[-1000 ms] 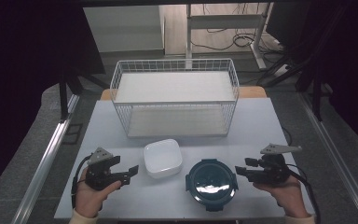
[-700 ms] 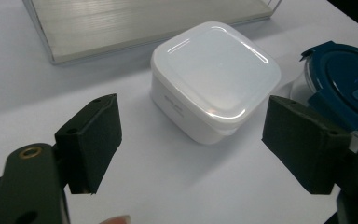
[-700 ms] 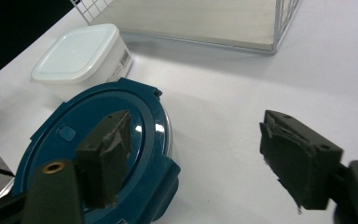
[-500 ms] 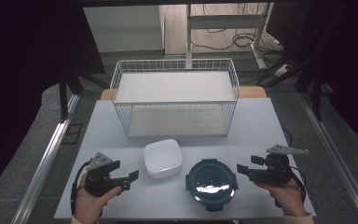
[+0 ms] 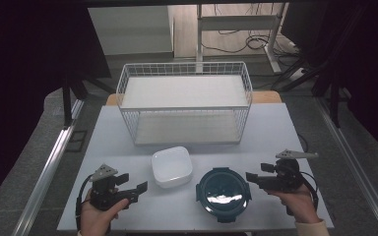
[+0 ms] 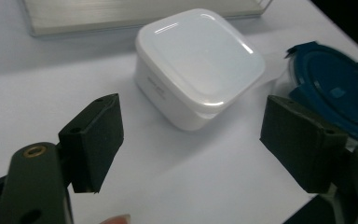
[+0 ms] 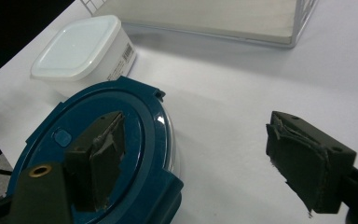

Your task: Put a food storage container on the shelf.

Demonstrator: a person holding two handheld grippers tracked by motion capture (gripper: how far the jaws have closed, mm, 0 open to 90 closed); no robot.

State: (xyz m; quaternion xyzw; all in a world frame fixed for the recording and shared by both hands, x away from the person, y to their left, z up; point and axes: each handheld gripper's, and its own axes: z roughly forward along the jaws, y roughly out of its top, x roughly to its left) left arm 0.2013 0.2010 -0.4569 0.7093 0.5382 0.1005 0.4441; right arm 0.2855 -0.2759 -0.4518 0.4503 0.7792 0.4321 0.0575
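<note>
Item: 2 tubs, both sitting on the table.
- White tub (image 5: 172, 166): lying just ahead of the left gripper (image 5: 137, 188), whose jaws are standing wide, holding nothing.
- Round blue tub (image 5: 223, 193): lying beside the right gripper (image 5: 250, 177), the nearer 1; jaws have just been opening, nothing between them.

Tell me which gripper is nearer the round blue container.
Right. The right gripper sits just beside the blue container, jaws open; the left gripper lies farther off, beyond the white box.
</note>
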